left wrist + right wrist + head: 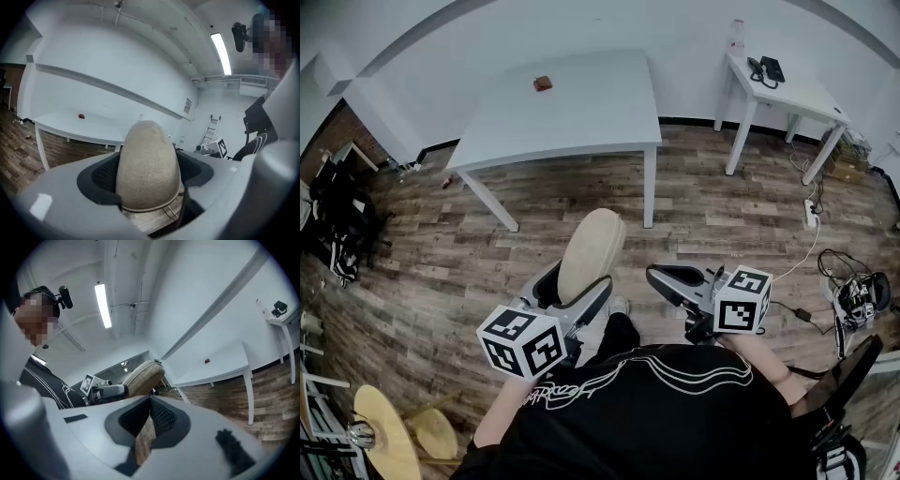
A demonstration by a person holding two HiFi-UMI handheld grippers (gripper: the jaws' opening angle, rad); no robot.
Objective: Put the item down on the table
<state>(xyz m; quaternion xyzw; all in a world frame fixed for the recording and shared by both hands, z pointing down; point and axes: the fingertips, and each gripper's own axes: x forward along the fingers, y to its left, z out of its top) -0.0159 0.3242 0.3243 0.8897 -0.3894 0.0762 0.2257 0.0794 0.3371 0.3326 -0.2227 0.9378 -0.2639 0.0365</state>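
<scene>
A beige oval item (592,251) with a thin rim stands up between the wide-set jaws of my left gripper (573,283), which is shut on it above the wooden floor. In the left gripper view the beige item (148,164) fills the middle and both pads press its sides. My right gripper (663,277) hovers beside it to the right, shut with nothing in it; its tips (150,400) meet in the right gripper view. The large white table (581,122) stands ahead, with a small red-brown object (543,83) on its far part.
A smaller white table (802,94) with a black phone (766,69) stands at the back right. Cables and a power strip (811,212) lie on the floor at right. Round yellowish stools (386,439) and black gear (337,220) crowd the left side.
</scene>
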